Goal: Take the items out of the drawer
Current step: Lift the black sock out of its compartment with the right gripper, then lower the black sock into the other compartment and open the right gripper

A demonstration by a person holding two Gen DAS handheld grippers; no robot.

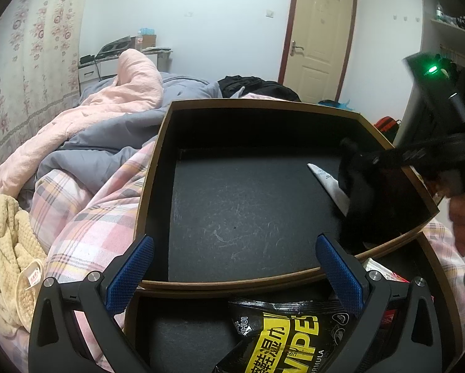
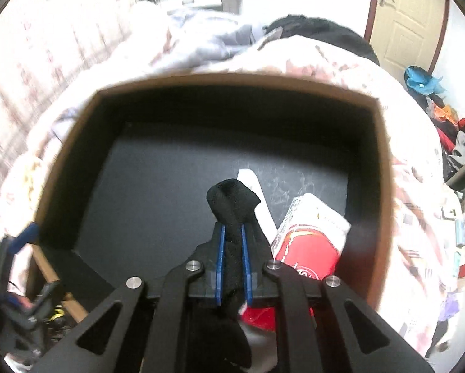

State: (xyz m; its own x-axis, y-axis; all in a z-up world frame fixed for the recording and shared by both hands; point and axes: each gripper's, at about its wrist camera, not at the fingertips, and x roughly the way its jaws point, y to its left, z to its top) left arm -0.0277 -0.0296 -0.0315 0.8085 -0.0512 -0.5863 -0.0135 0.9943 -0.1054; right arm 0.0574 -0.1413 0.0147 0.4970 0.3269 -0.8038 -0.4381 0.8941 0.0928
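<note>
A brown-rimmed drawer (image 1: 157, 161) with a black lining lies on the bed. My right gripper (image 2: 232, 230) is shut on a black sock (image 2: 232, 199), held above the drawer floor. In the left wrist view that sock (image 1: 372, 192) hangs at the drawer's right side. A white tube (image 2: 260, 192) and a red and white packet (image 2: 310, 242) lie under it in the drawer (image 2: 77, 143). My left gripper (image 1: 235, 248) stands open over the drawer's near edge, nothing between its blue fingers (image 1: 129, 273). A black and yellow wipes pack (image 1: 288, 332) lies in a lower compartment.
Pink plaid bedding (image 1: 86, 217) and a grey and pink quilt (image 1: 114, 115) surround the drawer. A beige knitted cloth (image 1: 5, 248) lies at the left. A cream door (image 1: 316, 37) stands behind. A hand (image 1: 462, 217) holds the right gripper's handle.
</note>
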